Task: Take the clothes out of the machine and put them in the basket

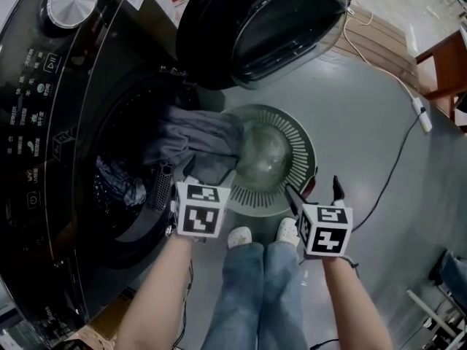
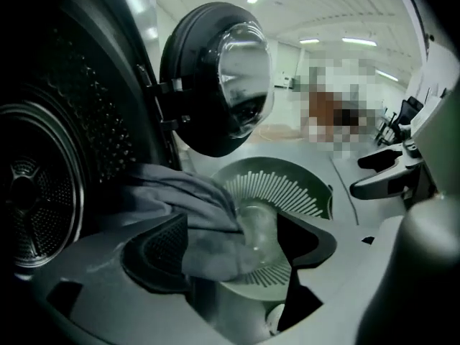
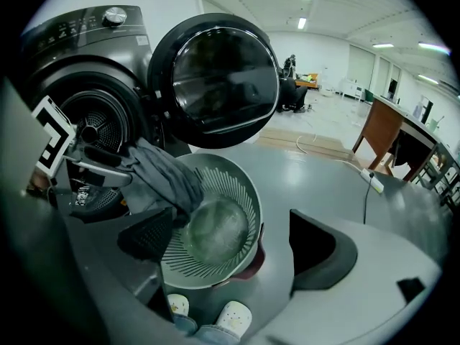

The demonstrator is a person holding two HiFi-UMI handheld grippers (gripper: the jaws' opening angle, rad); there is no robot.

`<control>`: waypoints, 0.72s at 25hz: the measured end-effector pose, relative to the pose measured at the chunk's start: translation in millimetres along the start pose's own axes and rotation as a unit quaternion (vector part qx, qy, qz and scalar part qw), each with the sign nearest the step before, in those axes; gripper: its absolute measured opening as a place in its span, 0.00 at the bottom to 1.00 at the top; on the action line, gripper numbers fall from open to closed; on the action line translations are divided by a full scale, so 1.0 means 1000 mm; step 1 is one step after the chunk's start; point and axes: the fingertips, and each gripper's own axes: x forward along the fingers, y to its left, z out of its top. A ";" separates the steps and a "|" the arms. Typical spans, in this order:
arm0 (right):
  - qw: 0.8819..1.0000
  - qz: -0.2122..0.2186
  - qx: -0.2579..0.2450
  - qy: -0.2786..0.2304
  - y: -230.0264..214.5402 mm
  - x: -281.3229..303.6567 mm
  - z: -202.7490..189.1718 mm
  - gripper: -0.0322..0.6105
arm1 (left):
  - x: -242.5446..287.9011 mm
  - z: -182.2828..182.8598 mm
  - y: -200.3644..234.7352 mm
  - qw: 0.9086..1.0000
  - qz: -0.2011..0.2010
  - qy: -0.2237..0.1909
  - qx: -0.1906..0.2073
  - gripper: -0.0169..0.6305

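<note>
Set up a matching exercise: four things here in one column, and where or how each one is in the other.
1 door
2 grey garment
3 basket
4 dark clothes

A on the floor
B inside the drum
C swung open
D draped from the drum over the basket's rim

Pairs: 1-C, 2-D, 3-A, 4-B

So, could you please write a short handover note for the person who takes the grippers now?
Left gripper: open, the grey garment between its jaws, not clamped.
Right gripper: open, empty, near the basket.
The garment hangs out of the machine into the basket, only partly moved.
Dark clothes lie in the drum.
To do: pull the garment fully in, then fetch the rest.
</note>
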 end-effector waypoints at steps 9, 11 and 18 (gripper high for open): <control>1.000 0.018 -0.015 -0.001 0.032 0.010 0.006 0.84 | 0.005 -0.010 0.088 0.989 0.134 0.033 0.054 0.67; 0.999 0.025 -0.022 -0.001 0.042 0.015 0.007 0.84 | 0.013 -0.012 0.103 0.986 0.147 0.043 0.070 0.68; 0.998 0.042 -0.036 0.006 0.066 0.035 0.005 0.84 | 0.049 -0.024 0.148 0.981 0.160 0.084 0.068 0.71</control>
